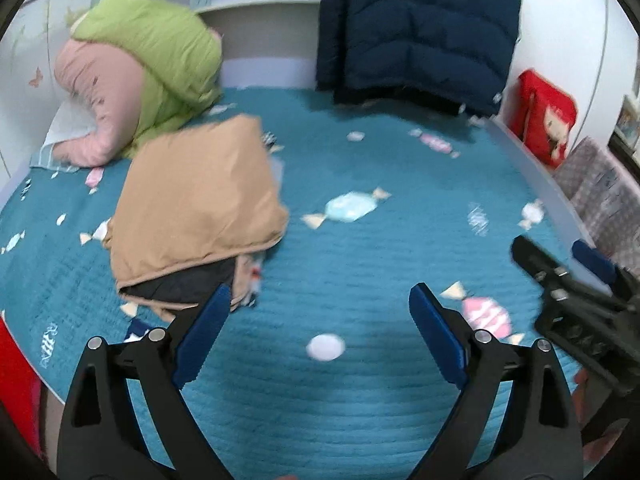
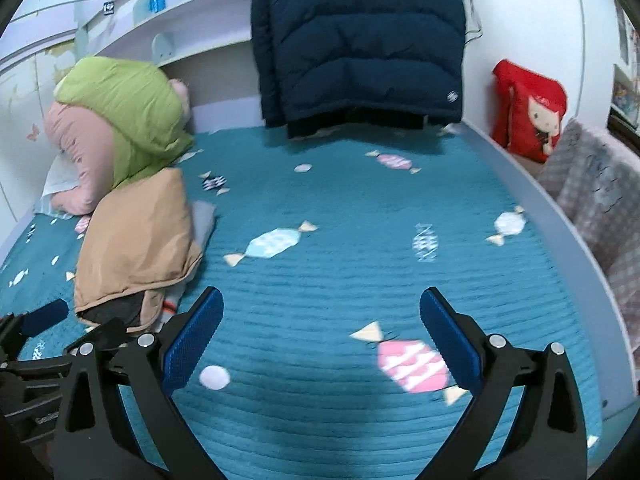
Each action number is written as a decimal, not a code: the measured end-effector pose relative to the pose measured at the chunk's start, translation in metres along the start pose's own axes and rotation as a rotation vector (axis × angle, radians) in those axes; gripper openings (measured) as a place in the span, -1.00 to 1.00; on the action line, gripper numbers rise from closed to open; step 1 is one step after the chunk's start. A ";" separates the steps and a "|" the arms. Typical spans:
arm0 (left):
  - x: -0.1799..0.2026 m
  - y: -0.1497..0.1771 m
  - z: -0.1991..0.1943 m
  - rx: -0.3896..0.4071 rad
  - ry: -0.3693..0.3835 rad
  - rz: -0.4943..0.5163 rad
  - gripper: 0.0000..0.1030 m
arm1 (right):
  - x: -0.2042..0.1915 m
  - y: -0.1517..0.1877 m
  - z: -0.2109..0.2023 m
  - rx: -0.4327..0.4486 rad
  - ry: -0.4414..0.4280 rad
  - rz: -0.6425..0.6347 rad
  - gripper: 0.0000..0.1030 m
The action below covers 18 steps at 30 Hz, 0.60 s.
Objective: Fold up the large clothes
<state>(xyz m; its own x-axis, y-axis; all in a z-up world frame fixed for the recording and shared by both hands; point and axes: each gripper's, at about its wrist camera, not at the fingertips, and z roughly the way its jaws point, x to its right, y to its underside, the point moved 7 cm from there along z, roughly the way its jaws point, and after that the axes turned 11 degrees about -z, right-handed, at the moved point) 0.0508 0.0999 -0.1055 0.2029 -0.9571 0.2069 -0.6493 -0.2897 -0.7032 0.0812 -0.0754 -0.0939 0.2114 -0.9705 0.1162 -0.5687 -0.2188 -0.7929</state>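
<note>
Tongs of both hands, left (image 1: 320, 312) and right (image 2: 322, 316), gape empty over my teal candy-print bedspread (image 2: 320, 280); the dark navy quilted puffer jacket (image 2: 360, 40) hangs dead ahead, nearer my right.

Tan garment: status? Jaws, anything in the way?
Left gripper and right gripper open, empty. Tan garment folded, lying on bedspread. Navy jacket hangs unfolded. Path clear.
</note>
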 end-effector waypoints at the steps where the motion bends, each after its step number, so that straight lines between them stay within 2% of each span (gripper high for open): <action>1: 0.006 -0.002 -0.004 0.007 0.011 -0.005 0.77 | 0.005 -0.002 -0.004 0.007 0.019 -0.009 0.85; 5: 0.020 -0.008 -0.017 0.047 0.012 0.002 0.77 | 0.014 -0.006 -0.014 0.035 0.018 -0.005 0.85; 14: 0.034 -0.011 -0.030 0.079 0.001 0.036 0.77 | 0.026 -0.003 -0.022 0.041 -0.022 0.036 0.85; 18: 0.035 -0.010 -0.034 0.098 -0.046 0.052 0.77 | 0.026 0.000 -0.024 0.046 -0.030 0.028 0.85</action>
<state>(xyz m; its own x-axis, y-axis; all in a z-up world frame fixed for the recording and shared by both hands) 0.0398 0.0688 -0.0683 0.2054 -0.9689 0.1382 -0.5854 -0.2348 -0.7760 0.0681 -0.1027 -0.0764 0.2204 -0.9724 0.0764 -0.5378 -0.1864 -0.8222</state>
